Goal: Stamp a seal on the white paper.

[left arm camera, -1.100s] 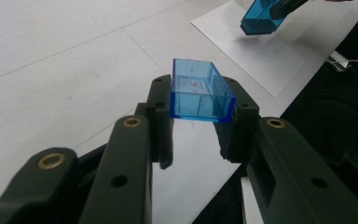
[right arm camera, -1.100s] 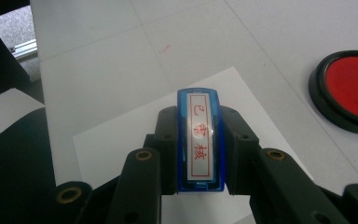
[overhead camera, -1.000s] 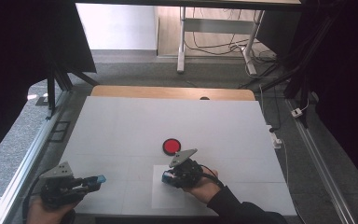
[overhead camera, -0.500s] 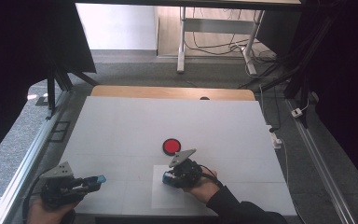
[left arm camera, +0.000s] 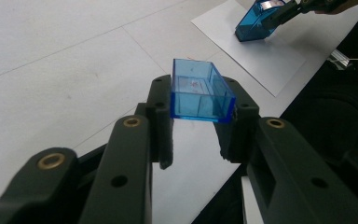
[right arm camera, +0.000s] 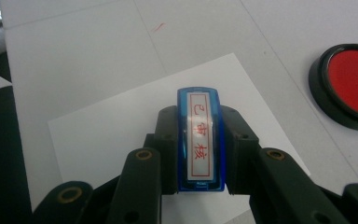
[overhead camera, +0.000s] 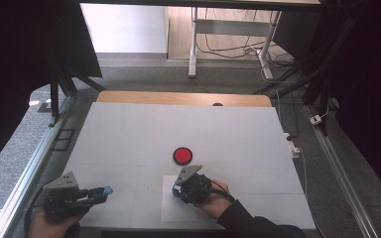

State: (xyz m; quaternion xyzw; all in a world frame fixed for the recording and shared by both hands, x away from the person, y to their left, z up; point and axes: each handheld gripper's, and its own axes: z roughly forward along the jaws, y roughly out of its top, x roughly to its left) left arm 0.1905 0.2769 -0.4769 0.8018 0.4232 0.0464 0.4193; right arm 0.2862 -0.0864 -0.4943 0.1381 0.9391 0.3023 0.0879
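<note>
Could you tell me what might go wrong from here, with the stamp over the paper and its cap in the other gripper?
1. The stamp is pinched only by its narrow sides in the right gripper; pressing onto the paper could tilt it and smear the print.
2. The loose paper may slide on the table.
3. The blue cap sits at the very tips of the left gripper and could slip out.
</note>
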